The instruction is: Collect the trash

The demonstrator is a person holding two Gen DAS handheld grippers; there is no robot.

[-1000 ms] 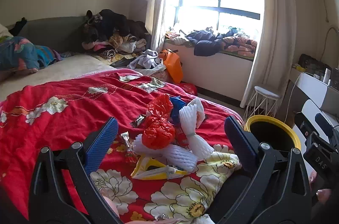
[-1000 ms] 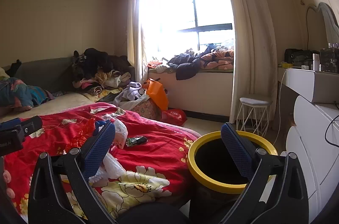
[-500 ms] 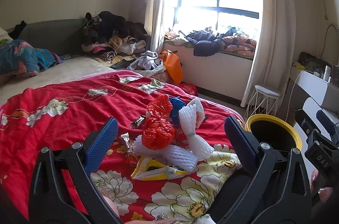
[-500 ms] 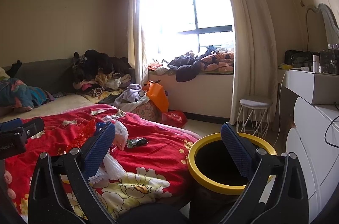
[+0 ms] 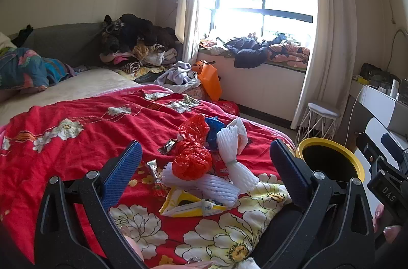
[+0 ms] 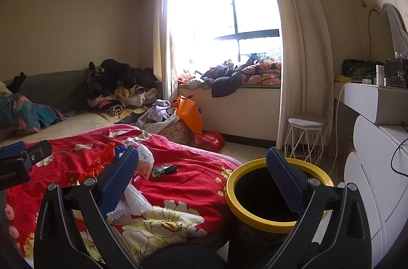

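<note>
- While both tools hang above the bed, the left gripper (image 5: 204, 162) has its jaws spread wide and holds nothing; the trash pile lies on the red floral blanket (image 5: 63, 141) between its blue pads (image 5: 122, 172).
- At the middle of that pile is a crumpled red plastic bag (image 5: 191, 162), and a second red bag (image 5: 193, 126) lies just behind it, touching a blue bag (image 5: 213, 129).
- White foam fruit nets (image 5: 234, 167) lie against the red plastic bag on its right side and also under it.
- A yellow wrapper (image 5: 188, 202) lies in front of the red plastic bag, nearer to the camera, and small foil wrappers (image 5: 167, 146) lie to its left.
- The right gripper (image 6: 202, 179) also has its jaws spread and empty; its right pad is over the mouth of the yellow-rimmed bin (image 6: 255, 218).
- This bin stands on the floor just beside the bed edge, right of the red plastic bag.
- A dark small wrapper (image 6: 164, 170) lies alone on the blanket, between the pile and the bin.
- A white stool (image 6: 306, 136) stands behind the bin, near the curtain.
</note>
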